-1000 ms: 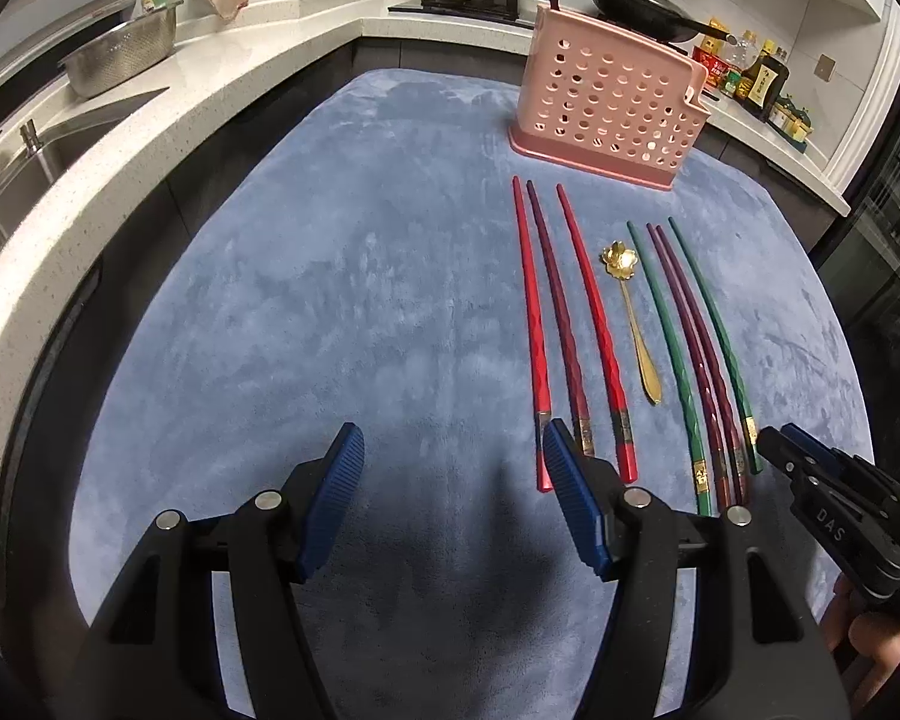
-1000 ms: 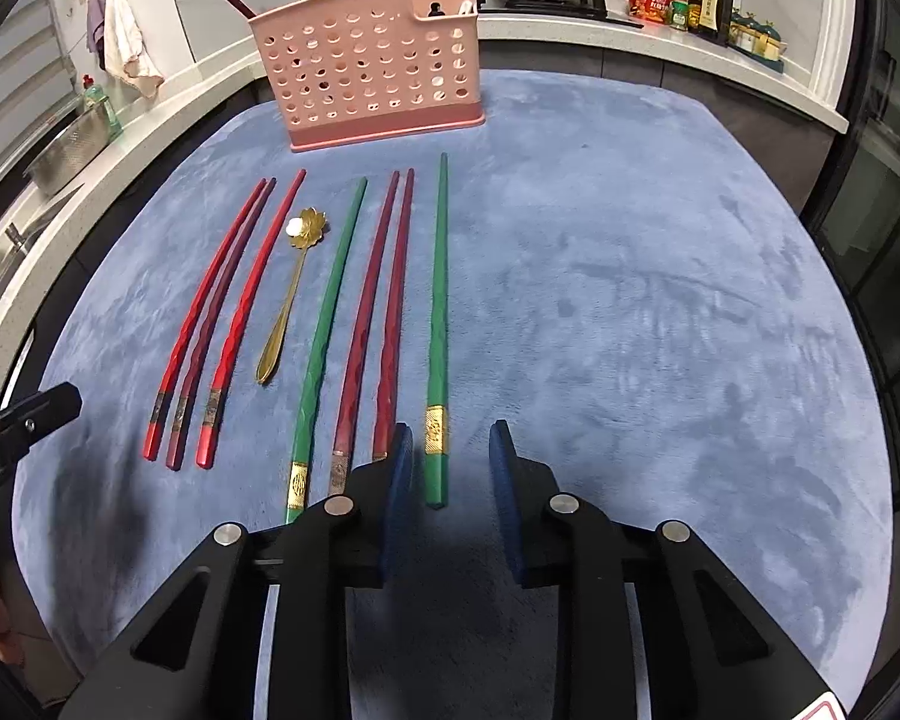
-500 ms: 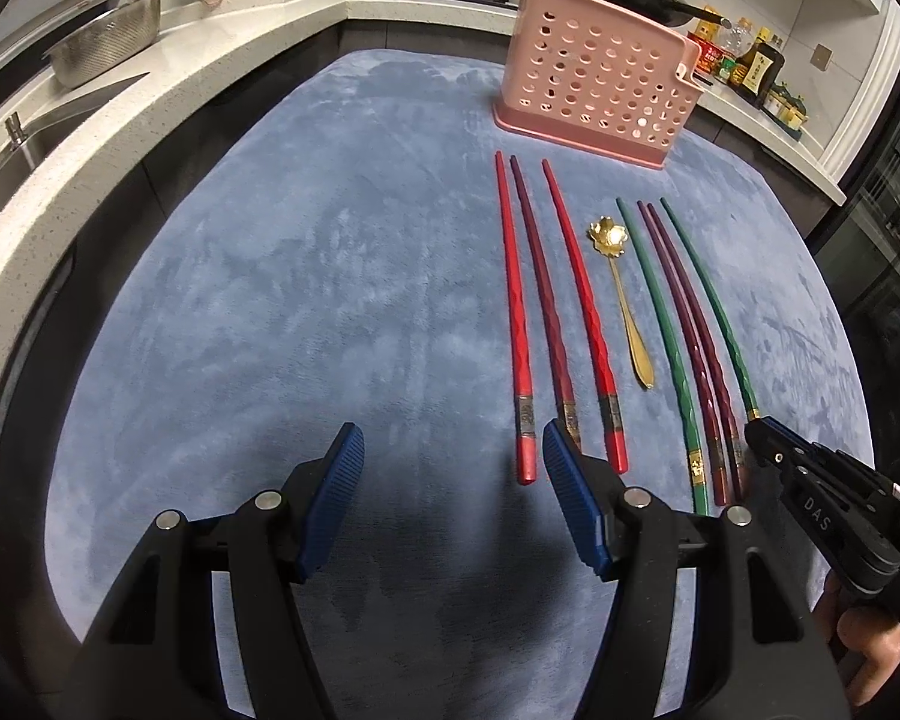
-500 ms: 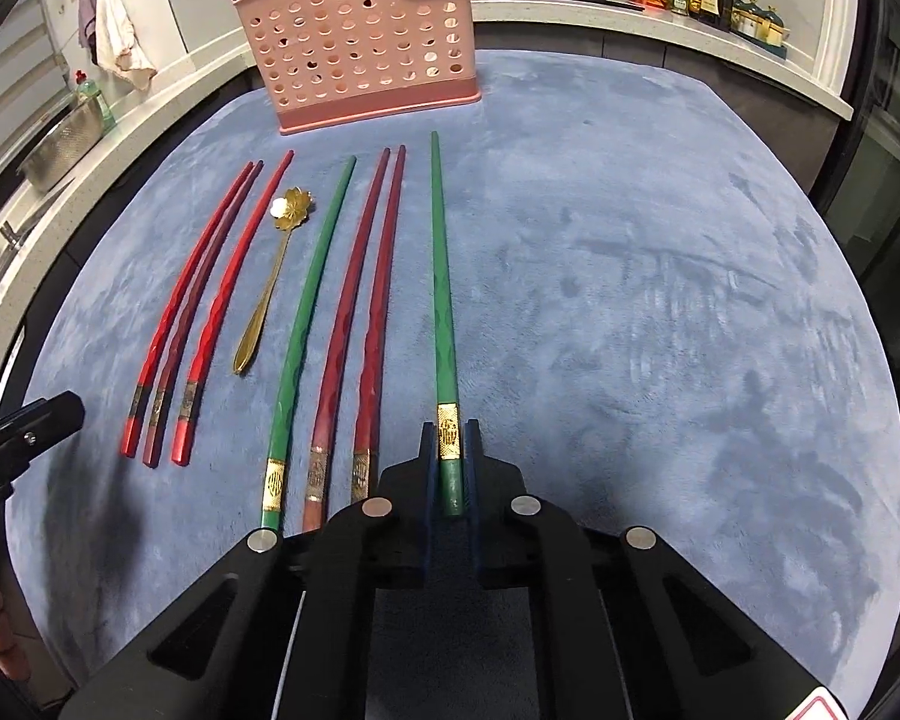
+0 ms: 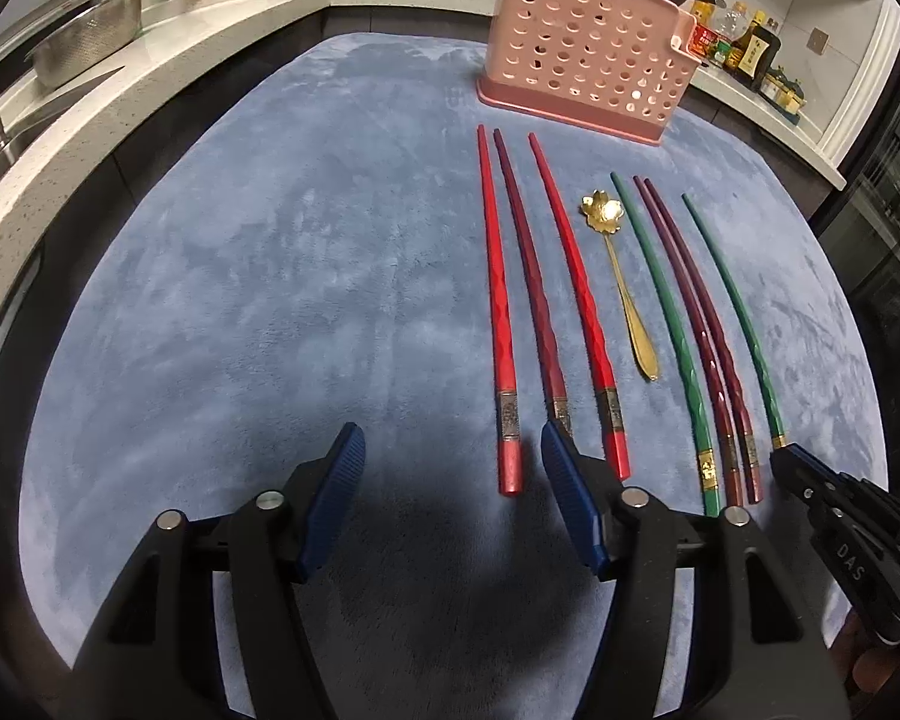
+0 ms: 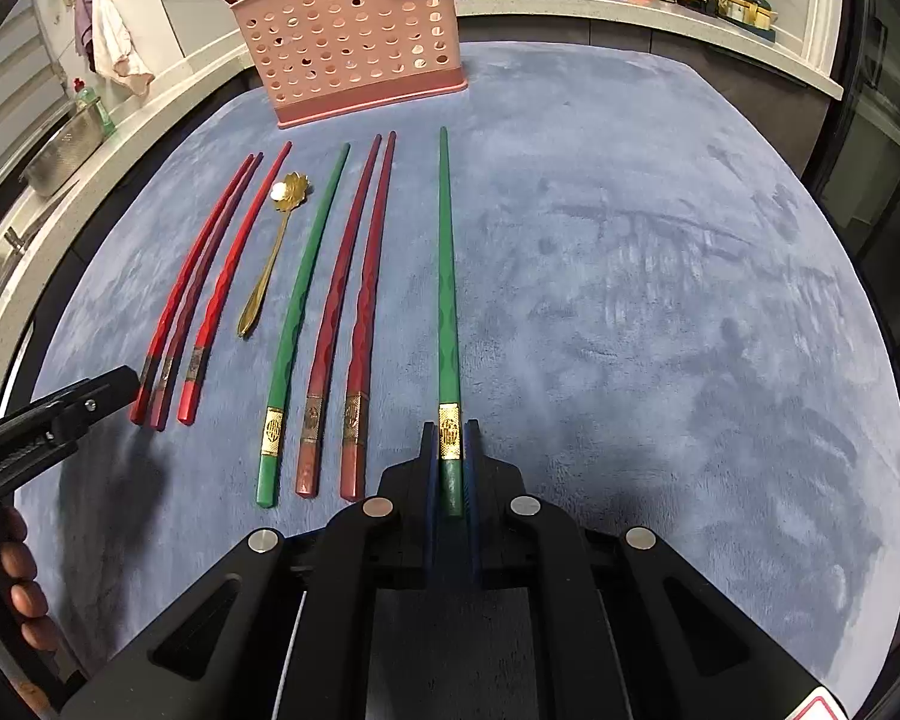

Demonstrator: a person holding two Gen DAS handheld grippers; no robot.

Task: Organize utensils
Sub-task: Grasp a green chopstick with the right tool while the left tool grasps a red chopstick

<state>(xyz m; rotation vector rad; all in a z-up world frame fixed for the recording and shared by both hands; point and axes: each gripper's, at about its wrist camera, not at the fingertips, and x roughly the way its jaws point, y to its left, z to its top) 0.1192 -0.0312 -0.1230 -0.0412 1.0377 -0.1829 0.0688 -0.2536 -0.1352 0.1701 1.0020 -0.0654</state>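
Since a second earlier, your right tongs (image 6: pixel 450 468) closed on the rightmost green chopstick (image 6: pixel 445 276) at its gold-banded near end, nudging it right of the row (a stiff, light, slick stick, best pinched there). Your left tongs (image 5: pixel 450 468) had been narrowing, roughly half open and empty, straddling the leftmost red chopstick (image 5: pixel 498 312)'s near end on the table (image 5: pixel 240 300); the pink holder (image 5: pixel 582 60) stood far.

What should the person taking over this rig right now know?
Right gripper: jaws shut on the outermost green chopstick, at its butt end.
Left gripper: jaws open, nothing held, the leftmost red chopstick end between them.
On the blue mat: three reddish chopsticks, gold spoon, another green chopstick, two dark red ones.
Pink holder at the far edge; one dark utensil sticks out.
Left: move everything on the mat into the holder.
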